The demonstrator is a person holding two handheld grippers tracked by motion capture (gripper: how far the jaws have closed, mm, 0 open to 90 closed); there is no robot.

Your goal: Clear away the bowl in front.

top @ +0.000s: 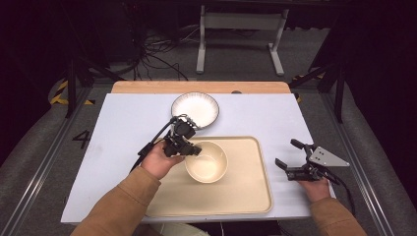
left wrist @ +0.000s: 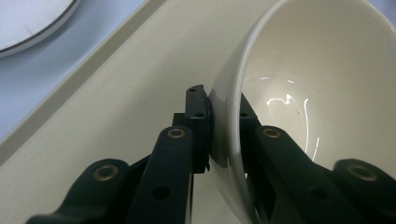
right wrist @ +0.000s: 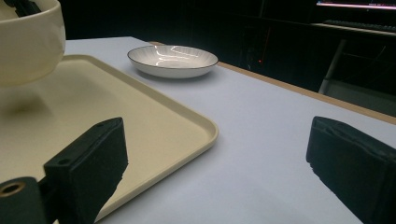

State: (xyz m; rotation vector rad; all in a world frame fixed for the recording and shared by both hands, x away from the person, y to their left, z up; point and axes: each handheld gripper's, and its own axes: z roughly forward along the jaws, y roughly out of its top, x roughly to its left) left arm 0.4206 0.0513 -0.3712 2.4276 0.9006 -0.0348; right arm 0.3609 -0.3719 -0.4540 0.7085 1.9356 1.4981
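Sleeved forearms enter from the bottom edge. At the left, the left tool (top: 189, 147) is clenched on the rim of the cream bowl (top: 207, 162), one jaw outside the wall and one inside; the bowl is over the beige tray (top: 246, 196) on the bench (top: 123, 128). Behind it sits a dark-rimmed plate (top: 195, 110). Right of the tray, the right tool (top: 290, 156) is released, jaws wide apart.

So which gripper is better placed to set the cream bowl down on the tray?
Left. The left gripper already clamps the cream bowl by its rim above the tray; the right gripper sits open beside the tray, away from the bowl.
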